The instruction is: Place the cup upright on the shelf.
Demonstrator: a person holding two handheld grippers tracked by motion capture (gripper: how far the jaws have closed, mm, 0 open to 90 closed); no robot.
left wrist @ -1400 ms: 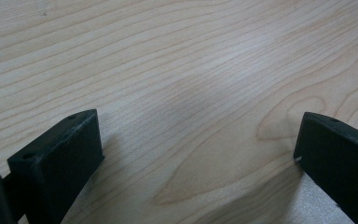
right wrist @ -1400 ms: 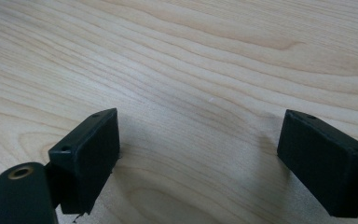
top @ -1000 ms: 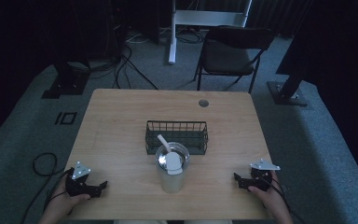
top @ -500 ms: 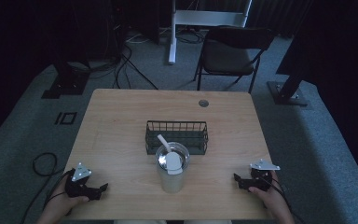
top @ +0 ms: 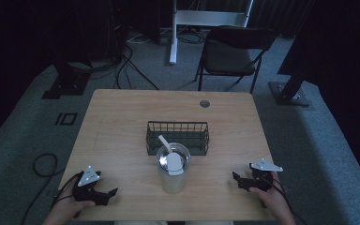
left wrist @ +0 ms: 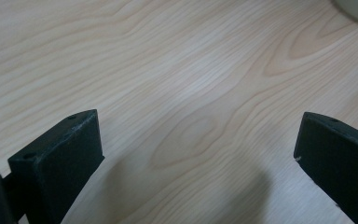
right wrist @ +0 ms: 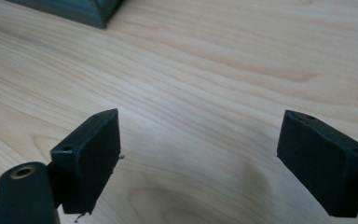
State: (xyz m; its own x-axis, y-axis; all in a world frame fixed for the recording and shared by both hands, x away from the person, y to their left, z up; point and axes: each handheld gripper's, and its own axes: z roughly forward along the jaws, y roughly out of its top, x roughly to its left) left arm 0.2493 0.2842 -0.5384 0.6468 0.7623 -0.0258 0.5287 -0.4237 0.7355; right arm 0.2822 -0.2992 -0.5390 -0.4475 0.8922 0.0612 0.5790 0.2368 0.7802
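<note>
Resting low over the table [top: 122, 122], your left gripper [top: 104, 196] sits near the front left corner and your right gripper [top: 240, 182] near the front right edge, each with its jaws spread wide over bare wood and holding nothing. Between them, the cup [top: 172, 169] stands upright at the front middle with a white spoon [top: 170, 157] inside, just in front of the wire basket [top: 178, 137].
</note>
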